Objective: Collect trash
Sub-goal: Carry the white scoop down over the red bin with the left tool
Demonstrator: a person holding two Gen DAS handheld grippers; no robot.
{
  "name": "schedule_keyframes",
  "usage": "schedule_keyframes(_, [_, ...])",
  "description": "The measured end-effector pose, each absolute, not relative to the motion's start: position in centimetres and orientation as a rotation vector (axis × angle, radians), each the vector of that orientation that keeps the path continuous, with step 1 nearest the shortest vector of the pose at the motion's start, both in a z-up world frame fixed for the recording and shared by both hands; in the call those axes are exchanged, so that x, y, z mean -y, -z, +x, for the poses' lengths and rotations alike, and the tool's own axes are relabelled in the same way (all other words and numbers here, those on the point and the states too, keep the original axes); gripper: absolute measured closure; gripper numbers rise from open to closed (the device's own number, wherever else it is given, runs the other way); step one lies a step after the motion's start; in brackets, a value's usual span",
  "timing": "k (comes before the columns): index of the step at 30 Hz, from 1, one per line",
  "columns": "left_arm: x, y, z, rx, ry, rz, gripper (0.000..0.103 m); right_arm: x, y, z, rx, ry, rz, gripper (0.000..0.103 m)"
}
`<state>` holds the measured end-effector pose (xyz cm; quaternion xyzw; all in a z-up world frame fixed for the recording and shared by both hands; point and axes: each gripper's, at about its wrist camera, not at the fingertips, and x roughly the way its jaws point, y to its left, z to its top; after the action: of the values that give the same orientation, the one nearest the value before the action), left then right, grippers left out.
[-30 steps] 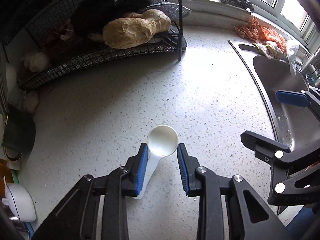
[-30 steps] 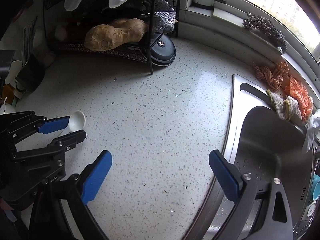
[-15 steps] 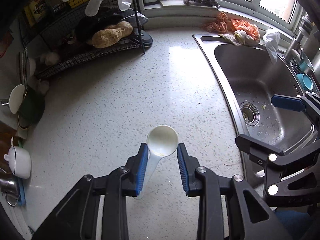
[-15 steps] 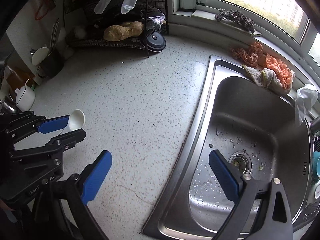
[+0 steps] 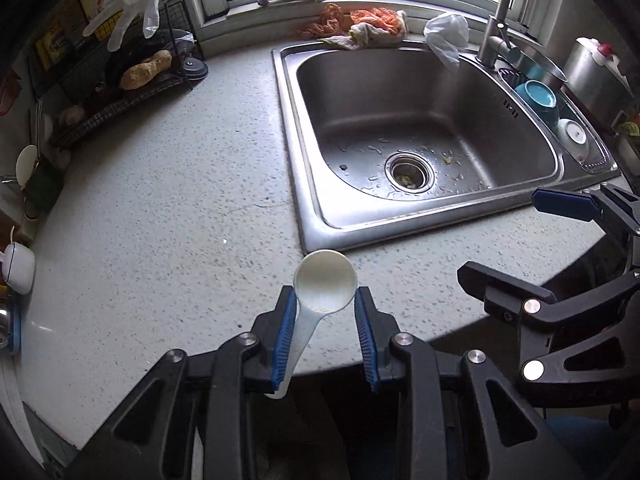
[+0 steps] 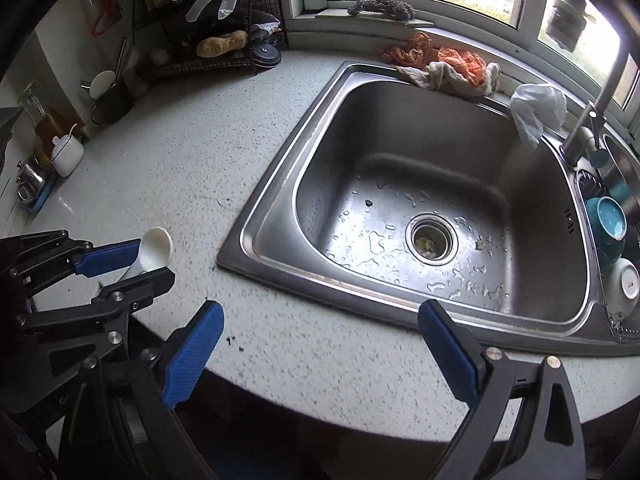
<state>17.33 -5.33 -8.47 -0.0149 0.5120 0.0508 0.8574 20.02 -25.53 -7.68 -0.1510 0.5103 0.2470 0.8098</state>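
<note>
Careful: your left gripper (image 5: 325,322) pinches the white scoop (image 5: 325,286) by its bowl over the bench (image 5: 160,220) edge, right gripper (image 6: 320,344) wide and empty near the sink (image 6: 400,128); a tilt could spill its crumbs.

Steel, stone and plastic under window light

The brushed stainless sink (image 6: 420,128) is gleaming, wet with beaded droplets; the speckled stone-look countertop (image 5: 160,208) is showing a smooth, faintly glossy face. The white scoop (image 5: 325,286) is looking like matt plastic, the orange rags (image 6: 448,62) like nubby knitted cloth, the rack (image 5: 120,96) like black wire mesh.
</note>
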Motion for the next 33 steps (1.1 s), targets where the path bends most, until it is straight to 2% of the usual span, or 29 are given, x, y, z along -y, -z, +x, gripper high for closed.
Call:
schedule_keyframes(15, [19.0,11.7,12.8,-1.134,0.113,0.051,0.075,38.7,9.2,11.8,-1.161,-0.316,-0.23,0.005])
schedule_keyframes(25, [21.8,17.7,11.9,-1.214,0.183,0.079,0.075,42.2,14.6,9.0,-1.254,-0.238,-0.192,0.005])
schedule_keyframes(33, [21.8,24.8,12.7,-1.273,0.177,0.075,0.075,42.5,21.1,8.9,-1.308,-0.242,-0.207,0.005])
